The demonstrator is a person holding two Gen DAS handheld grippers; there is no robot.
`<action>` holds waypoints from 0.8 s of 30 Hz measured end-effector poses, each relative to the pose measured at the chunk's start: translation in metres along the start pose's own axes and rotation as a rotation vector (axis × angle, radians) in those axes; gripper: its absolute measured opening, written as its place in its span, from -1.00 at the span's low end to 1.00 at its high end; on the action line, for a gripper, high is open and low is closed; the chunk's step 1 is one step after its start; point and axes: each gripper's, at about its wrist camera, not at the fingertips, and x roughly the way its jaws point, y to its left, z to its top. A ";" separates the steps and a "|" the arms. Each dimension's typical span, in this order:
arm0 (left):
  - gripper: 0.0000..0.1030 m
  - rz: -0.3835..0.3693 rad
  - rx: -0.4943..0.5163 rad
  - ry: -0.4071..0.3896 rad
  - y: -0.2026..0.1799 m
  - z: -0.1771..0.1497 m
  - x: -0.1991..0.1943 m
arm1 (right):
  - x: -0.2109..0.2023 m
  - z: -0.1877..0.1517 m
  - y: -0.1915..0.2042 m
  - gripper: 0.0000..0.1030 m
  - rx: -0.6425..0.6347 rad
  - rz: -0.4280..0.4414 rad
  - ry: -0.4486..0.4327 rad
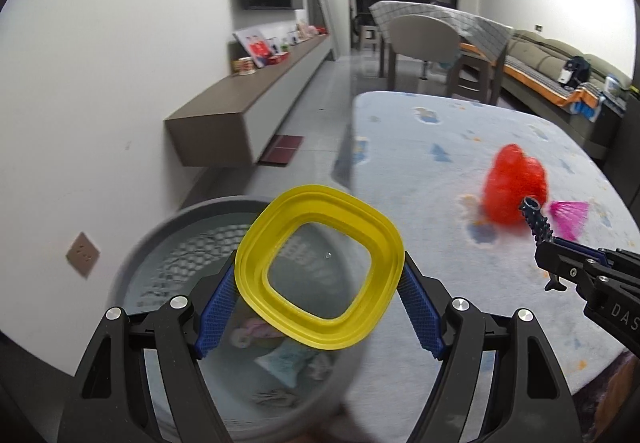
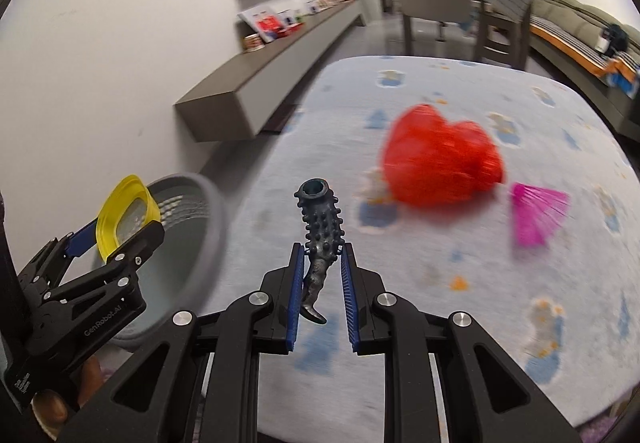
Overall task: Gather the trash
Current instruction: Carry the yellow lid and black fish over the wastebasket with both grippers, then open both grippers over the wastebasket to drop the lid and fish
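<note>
My left gripper (image 1: 319, 295) is shut on a yellow square plastic lid (image 1: 320, 267) and holds it above the grey mesh trash bin (image 1: 132, 263), which has scraps inside. My right gripper (image 2: 320, 283) is shut on a dark studded rubber tube (image 2: 320, 227) above the pale blue table. It shows in the left wrist view (image 1: 538, 227) at the right. A crumpled red net bag (image 2: 440, 163) and a pink fan-shaped scrap (image 2: 536, 211) lie on the table beyond it. The left gripper with the lid (image 2: 124, 211) and the bin (image 2: 192, 243) show at the left of the right wrist view.
The table (image 1: 440, 323) has a blue patterned cloth. A floating grey shelf (image 1: 240, 111) runs along the left wall. Chairs and another table (image 1: 432, 43) stand behind, a sofa (image 1: 560, 71) at the right.
</note>
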 end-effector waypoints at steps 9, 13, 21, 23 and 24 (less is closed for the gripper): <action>0.43 0.108 -0.134 0.088 0.082 -0.018 0.016 | 0.052 0.010 0.076 -0.64 -0.155 0.145 0.081; 0.44 0.127 -0.181 0.099 0.101 -0.024 0.019 | 0.073 0.012 0.095 -0.64 -0.203 0.178 0.126; 0.47 0.143 -0.182 0.136 0.105 -0.031 0.033 | 0.097 0.009 0.115 -0.64 -0.261 0.220 0.166; 0.48 0.152 -0.189 0.143 0.106 -0.031 0.035 | 0.102 0.009 0.116 -0.64 -0.263 0.228 0.171; 0.53 0.160 -0.192 0.145 0.107 -0.031 0.036 | 0.103 0.009 0.116 -0.60 -0.263 0.237 0.171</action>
